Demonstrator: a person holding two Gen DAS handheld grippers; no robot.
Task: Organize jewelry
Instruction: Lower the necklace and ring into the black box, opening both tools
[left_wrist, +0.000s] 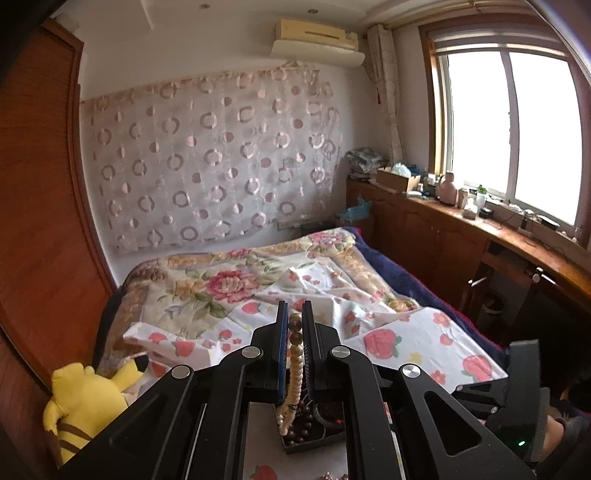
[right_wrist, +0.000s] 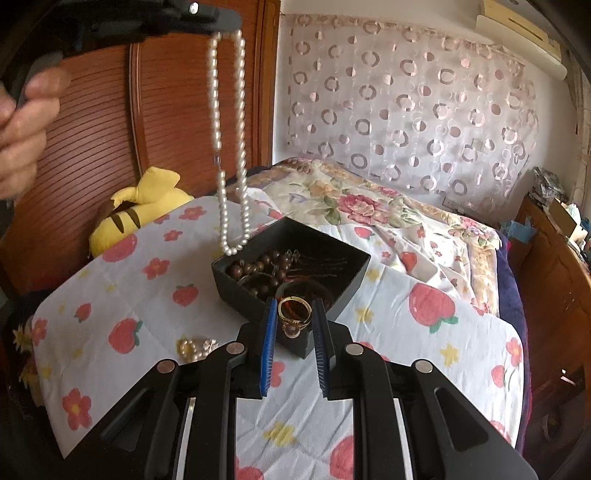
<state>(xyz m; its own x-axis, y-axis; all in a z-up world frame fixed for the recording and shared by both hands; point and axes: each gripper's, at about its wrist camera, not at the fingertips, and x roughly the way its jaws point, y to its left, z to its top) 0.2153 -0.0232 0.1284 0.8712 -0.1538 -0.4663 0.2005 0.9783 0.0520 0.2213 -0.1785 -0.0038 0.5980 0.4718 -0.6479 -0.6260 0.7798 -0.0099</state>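
Nearest us, just short of the black box (right_wrist: 291, 258), our right gripper (right_wrist: 295, 325) has its fingers closed partway on a gold ring (right_wrist: 294, 314), held upright so it can, we judge, drop into the box. Left of the box, a small cluster of pearl jewelry (right_wrist: 195, 349) lies on the strawberry-print cloth (right_wrist: 122, 295). Above the box's left corner, our left gripper (right_wrist: 225, 29) has its fingers nearly together on a pearl necklace (right_wrist: 229, 147), which hangs free, its loop just over the rim. Inside the box lie brown wooden beads (right_wrist: 258, 273). Beyond the box lies the bed (right_wrist: 369, 206).
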